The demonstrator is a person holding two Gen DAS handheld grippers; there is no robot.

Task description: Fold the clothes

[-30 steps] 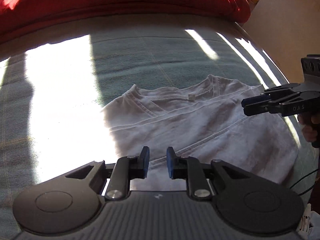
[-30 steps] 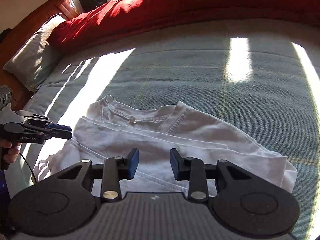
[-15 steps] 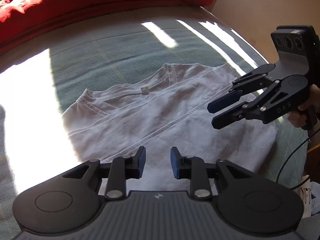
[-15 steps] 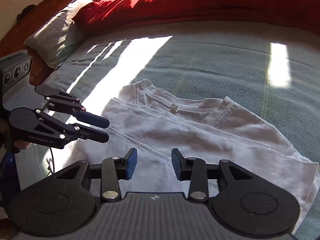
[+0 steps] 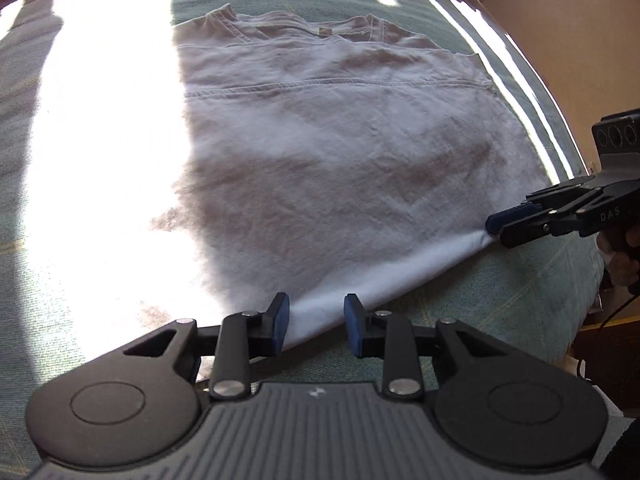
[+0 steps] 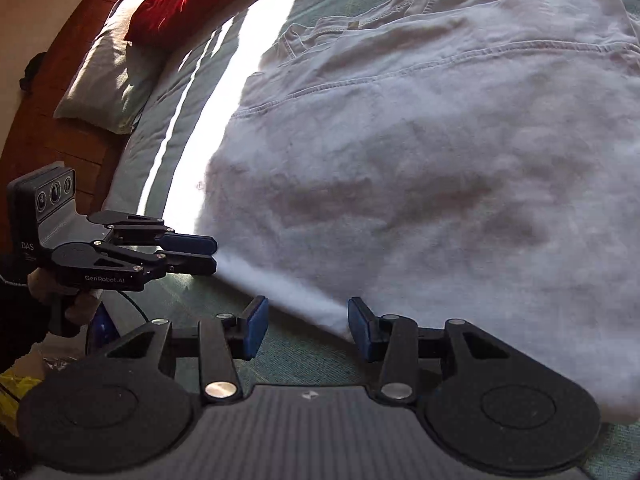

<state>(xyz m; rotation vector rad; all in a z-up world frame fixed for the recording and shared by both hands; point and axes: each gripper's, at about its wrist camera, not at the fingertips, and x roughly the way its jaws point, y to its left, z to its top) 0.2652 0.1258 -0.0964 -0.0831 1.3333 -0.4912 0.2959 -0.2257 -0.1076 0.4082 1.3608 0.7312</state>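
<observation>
A white T-shirt (image 5: 340,152) lies flat on the green bedspread (image 5: 500,300), collar at the far end and folded hem towards me. My left gripper (image 5: 316,322) is low at the hem's left corner; the cloth edge lies between its slightly parted pads without being pinched. In the right wrist view the T-shirt (image 6: 420,180) fills the frame. There my right gripper (image 6: 307,328) has its jaws opening, the hem's other corner just touching the right pad (image 6: 360,326). Each view shows the other gripper at its own corner: the left gripper (image 6: 214,255) and the right gripper (image 5: 494,230).
A red duvet (image 6: 180,4) and a grey-green pillow (image 6: 108,76) lie at the head of the bed against a wooden headboard (image 6: 52,80). A bright strip of sunlight (image 5: 112,160) crosses the bedspread. A hand (image 6: 76,308) holds the left gripper's handle beside the bed's edge.
Both grippers have dropped towards the near hem of the shirt and spread to its two corners. Their jaws stand a little wider than before.
</observation>
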